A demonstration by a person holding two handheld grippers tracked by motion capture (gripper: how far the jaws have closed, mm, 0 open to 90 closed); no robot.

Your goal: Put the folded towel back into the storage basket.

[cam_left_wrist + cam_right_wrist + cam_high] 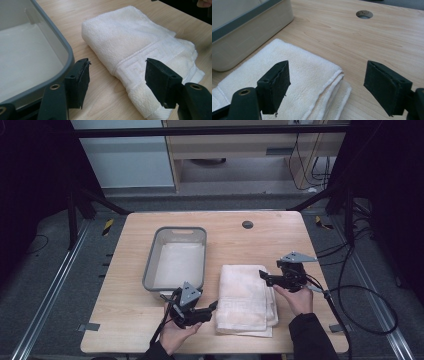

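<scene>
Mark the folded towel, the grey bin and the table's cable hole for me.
folded towel (245,297): high view, middle of its top layer.
grey bin (176,229): high view, far rim.
cable hole (364,14): right gripper view, centre of the opening.

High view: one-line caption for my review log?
Two open grippers, left and right, flank a folded white towel beside a grey bin.

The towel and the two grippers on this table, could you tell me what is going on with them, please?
A person holds a gripper in each hand at a wooden table. The left gripper and the right gripper are both open, one on each side of a folded white towel. Neither grips it. A grey bin stands beside the towel, with nothing in it.
</scene>
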